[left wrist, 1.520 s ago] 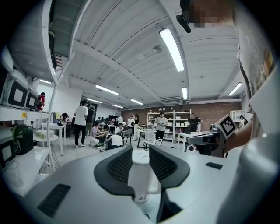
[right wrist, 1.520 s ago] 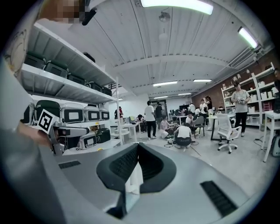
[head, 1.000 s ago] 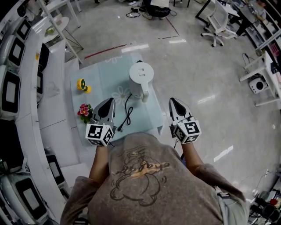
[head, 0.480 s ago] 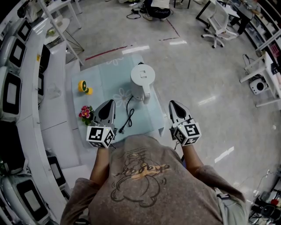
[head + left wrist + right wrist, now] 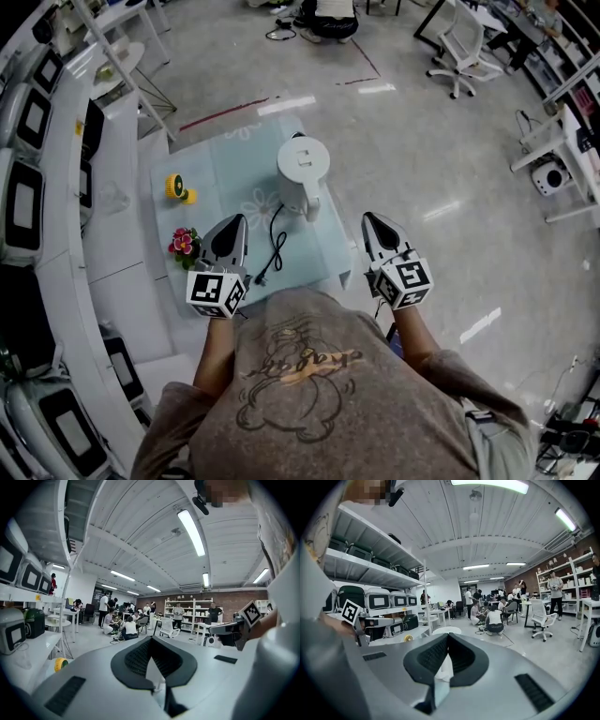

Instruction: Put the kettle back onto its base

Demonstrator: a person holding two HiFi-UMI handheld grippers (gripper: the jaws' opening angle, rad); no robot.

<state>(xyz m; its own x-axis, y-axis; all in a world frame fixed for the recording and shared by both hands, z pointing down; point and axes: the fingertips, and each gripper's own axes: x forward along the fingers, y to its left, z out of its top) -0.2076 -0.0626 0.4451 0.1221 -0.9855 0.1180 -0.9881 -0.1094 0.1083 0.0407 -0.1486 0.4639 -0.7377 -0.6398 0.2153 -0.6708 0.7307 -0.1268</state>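
Note:
The white kettle [image 5: 302,173] stands upright at the far middle of a small table with a pale blue cloth [image 5: 211,178]. Its black cord [image 5: 275,246] trails toward the near edge. I cannot make out a separate base under the kettle. My left gripper [image 5: 229,225] hovers over the table's near left part, short of the kettle, shut and empty. My right gripper [image 5: 370,223] is held off the table's right edge, over the floor, also shut and empty. In the left gripper view [image 5: 151,639] and the right gripper view [image 5: 447,635] the jaws meet at their tips.
A yellow toy [image 5: 175,185] and a small bunch of flowers [image 5: 183,242] sit on the table's left side. White shelving with appliances [image 5: 37,178] runs along the left. Office chairs [image 5: 459,52] and people stand further back.

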